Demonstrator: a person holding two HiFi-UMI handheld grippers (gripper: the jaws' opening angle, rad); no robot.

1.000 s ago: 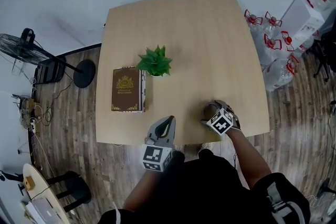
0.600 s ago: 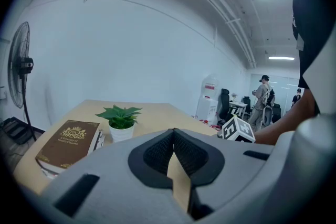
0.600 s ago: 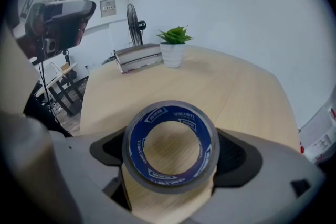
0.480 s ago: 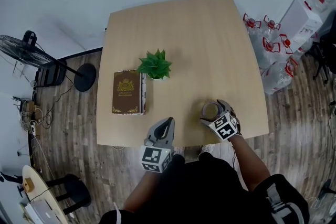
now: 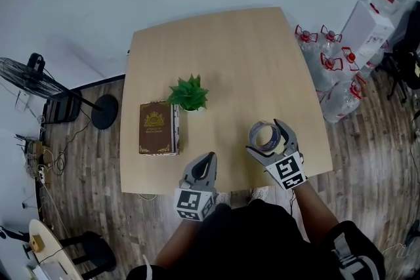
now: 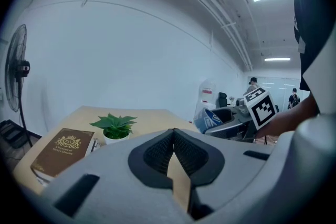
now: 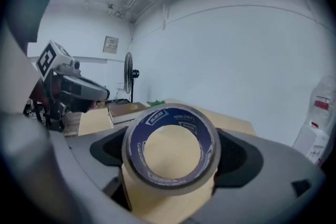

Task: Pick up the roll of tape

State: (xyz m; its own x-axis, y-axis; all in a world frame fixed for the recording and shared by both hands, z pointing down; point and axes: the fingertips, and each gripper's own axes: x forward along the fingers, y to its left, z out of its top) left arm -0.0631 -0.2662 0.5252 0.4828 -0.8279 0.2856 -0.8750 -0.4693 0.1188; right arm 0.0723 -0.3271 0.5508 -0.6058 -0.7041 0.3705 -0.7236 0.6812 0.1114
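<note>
The roll of tape (image 5: pixel 265 136), clear with a dark blue inner core, is held in my right gripper (image 5: pixel 270 138) above the front right part of the wooden table (image 5: pixel 249 56). In the right gripper view the tape roll (image 7: pixel 172 149) stands on edge between the two jaws, its hole facing the camera, with the right gripper (image 7: pixel 173 157) shut on it. My left gripper (image 5: pixel 204 164) is at the table's front edge, left of the tape; in the left gripper view the left gripper (image 6: pixel 174 150) has its pads pressed together on nothing.
A brown book (image 5: pixel 156 127) lies at the left of the table with a small potted plant (image 5: pixel 188 93) just behind it. Water bottles (image 5: pixel 328 65) and a white dispenser (image 5: pixel 374 13) stand on the floor at right. A fan (image 5: pixel 46 72) stands at left.
My right gripper has lifted the roll of tape off the table and tilted it up, moving slightly away from the front edge. The left gripper has barely moved.
</note>
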